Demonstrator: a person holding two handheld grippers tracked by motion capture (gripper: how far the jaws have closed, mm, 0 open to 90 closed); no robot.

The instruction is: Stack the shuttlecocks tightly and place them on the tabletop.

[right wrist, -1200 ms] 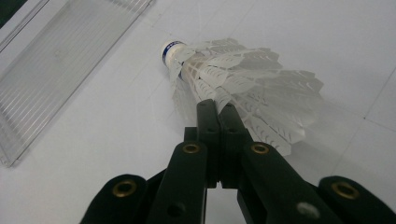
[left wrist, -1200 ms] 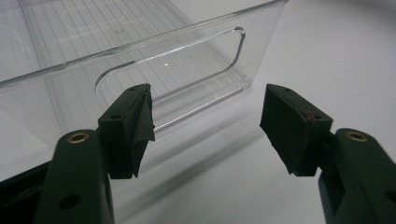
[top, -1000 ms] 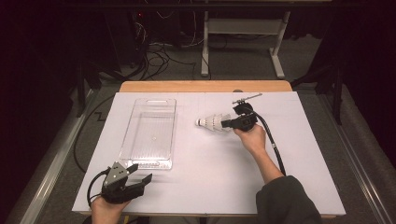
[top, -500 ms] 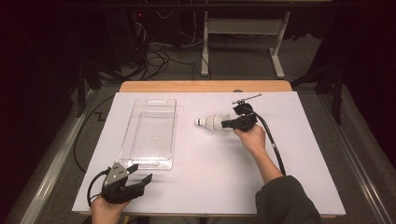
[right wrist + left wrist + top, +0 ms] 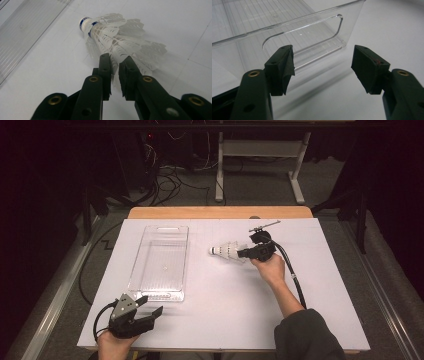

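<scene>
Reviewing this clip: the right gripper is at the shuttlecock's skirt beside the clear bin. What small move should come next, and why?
Probably close again on the skirt. The right gripper's jaws have just been opening and now only loosely bracket the shuttlecock's feather edge. It lies on the table, outside the clear bin.

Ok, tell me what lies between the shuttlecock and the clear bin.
Nothing visible does. The shuttlecock lies on the white table to the right of the clear bin, with bare surface between them. The right gripper has its jaws around the skirt's edge; they have just been opening slightly. The left gripper sits open near the bin's near end.
</scene>
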